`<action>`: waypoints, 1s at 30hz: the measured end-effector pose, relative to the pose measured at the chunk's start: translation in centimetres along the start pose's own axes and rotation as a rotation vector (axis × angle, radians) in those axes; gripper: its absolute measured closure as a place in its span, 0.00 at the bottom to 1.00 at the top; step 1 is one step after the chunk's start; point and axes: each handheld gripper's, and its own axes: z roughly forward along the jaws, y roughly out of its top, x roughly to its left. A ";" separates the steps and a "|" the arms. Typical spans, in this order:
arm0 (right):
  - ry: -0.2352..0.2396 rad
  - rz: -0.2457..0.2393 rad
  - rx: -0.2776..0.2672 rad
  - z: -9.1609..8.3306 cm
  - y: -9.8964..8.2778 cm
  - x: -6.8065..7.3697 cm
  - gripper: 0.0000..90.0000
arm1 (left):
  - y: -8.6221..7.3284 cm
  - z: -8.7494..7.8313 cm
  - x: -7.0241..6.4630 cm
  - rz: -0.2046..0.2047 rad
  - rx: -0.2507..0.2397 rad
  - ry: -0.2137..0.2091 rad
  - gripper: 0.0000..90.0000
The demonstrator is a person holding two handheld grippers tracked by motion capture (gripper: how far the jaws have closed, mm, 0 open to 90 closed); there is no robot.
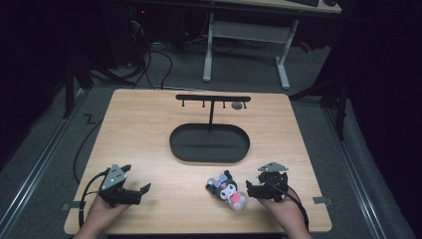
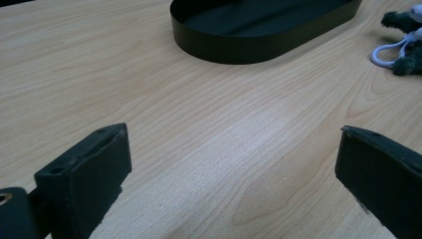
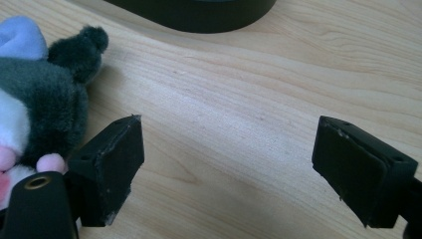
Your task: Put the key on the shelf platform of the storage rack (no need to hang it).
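Wooden table (image 1: 144, 124): stand (image 1: 209, 143), plush toy (image 1: 227, 189).

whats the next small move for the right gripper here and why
Probably shift the right gripper sideways toward the plush toy until it sits between the jaws. The jaws stand open with only bare table between them, and the toy lies just outside one jaw.

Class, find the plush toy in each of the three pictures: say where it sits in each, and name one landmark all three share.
High view: the plush toy lies on the table near its front edge, just left of the right hand-held gripper.
Left gripper view: at the upper right edge, partly cut off.
Right gripper view: at the left edge, beside the left jaw.
Shared landmark: the black oval tray.
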 end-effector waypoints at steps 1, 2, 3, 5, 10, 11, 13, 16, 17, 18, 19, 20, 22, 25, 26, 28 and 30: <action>0.005 -0.006 0.018 0.0 0.2 0.0 0.14 | 0.0 0.0 -0.1 0.004 0.001 -0.001 0.02; 0.005 -0.009 0.025 0.0 0.2 0.0 0.14 | 0.0 -0.1 -0.1 0.007 0.000 0.000 0.02; 0.005 -0.016 0.032 0.0 0.3 0.0 0.14 | 0.0 -0.1 -0.1 0.007 0.000 0.000 0.02; 0.002 -0.024 0.050 -0.1 0.5 0.0 0.14 | 0.0 -0.2 -0.1 0.007 -0.004 -0.001 0.02; 0.033 -0.010 0.085 -0.2 0.9 -0.2 0.14 | -0.1 -0.3 0.1 -0.012 -0.006 -0.008 0.02; 0.031 -0.024 0.110 -0.2 1.0 -0.2 0.15 | -0.1 -0.3 0.0 -0.008 -0.009 -0.009 0.02; 0.033 -0.029 0.117 -0.1 1.1 -0.2 0.14 | 0.0 -0.3 -0.1 -0.005 -0.011 -0.010 0.02; 0.031 -0.047 0.153 -0.2 1.3 -0.1 0.15 | 0.0 -0.3 0.0 -0.005 -0.010 -0.010 0.02; 0.038 -0.049 0.173 -0.2 1.4 -0.1 0.15 | 0.0 -0.3 0.0 -0.005 -0.009 -0.010 0.02; 0.042 -0.052 0.185 -0.3 1.5 -0.1 0.15 | 0.0 -0.3 0.0 -0.006 -0.010 -0.011 0.02; 0.044 -0.053 0.191 -0.4 1.5 -0.2 0.15 | 0.0 -0.3 0.0 -0.006 -0.010 -0.012 0.02; 0.043 -0.057 0.210 -0.5 1.6 -0.3 0.15 | 0.0 -0.2 0.0 -0.006 -0.009 -0.012 0.02; 0.038 -0.067 0.221 -0.5 1.6 -0.3 0.15 | 0.0 -0.2 0.0 -0.007 -0.008 -0.013 0.02; 0.034 -0.085 0.250 -0.7 1.8 -0.5 0.15 | 0.0 -0.1 0.0 -0.004 -0.002 -0.015 0.02; 0.042 -0.087 0.263 -0.8 1.8 -0.4 0.16 | 0.0 -0.2 -0.1 -0.002 -0.001 -0.015 0.02; 0.041 -0.095 0.271 -0.9 1.9 -0.4 0.16 | 0.0 -0.2 -0.1 -0.002 -0.001 -0.013 0.02; 0.056 -0.104 0.281 -1.0 1.9 -0.2 0.16 | 0.0 -0.1 -0.1 0.000 0.001 -0.012 0.02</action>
